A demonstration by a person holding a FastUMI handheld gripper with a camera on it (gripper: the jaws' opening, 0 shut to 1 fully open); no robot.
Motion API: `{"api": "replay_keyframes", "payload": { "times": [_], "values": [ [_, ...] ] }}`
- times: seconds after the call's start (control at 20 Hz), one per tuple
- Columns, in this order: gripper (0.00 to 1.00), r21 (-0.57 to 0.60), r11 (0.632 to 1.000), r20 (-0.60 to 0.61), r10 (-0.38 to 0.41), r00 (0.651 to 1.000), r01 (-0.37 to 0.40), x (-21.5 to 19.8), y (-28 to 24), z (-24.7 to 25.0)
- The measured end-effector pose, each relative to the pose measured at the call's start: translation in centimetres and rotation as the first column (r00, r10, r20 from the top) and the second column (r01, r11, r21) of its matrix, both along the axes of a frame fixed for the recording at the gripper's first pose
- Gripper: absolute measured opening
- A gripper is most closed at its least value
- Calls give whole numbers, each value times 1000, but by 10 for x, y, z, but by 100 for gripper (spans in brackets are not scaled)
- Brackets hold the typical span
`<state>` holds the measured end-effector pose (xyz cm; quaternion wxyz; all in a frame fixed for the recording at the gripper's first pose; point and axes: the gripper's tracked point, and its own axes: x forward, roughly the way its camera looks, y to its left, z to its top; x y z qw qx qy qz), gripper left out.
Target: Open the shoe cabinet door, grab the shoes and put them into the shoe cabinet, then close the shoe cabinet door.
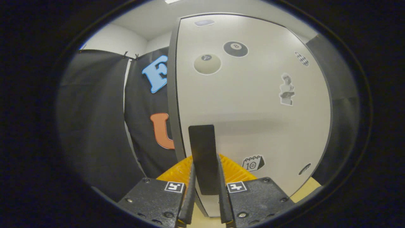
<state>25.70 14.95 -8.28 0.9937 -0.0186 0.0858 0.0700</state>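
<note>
Fingers (205,177) clamped on the dark door handle (202,152) of the sticker-covered shoe cabinet door (253,110); black booth cloth (95,126) beside.

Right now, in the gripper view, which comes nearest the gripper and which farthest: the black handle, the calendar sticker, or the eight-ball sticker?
1. Black handle: between the fingers of the gripper, low on the cabinet door.
2. Calendar sticker: just right of the handle, low on the door.
3. Eight-ball sticker: high up on the door, farthest.

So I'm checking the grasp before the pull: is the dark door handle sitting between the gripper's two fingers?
Yes, the dark handle on the cabinet door stands between the gripper fingers, which close in on both its sides.
</note>
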Motion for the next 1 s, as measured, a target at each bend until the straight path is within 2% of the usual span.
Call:
{"api": "replay_keyframes", "payload": {
  "times": [0.4, 0.55, 1.0],
  "values": [
    [34, -35, 990, -67, 135, 989, -137, -20, -6, -1],
    [34, -60, 985, -80, 155, 985, -160, -36, -14, 1],
    [34, -26, 970, -111, 237, 965, -241, -77, -31, 7]
  ]
}}
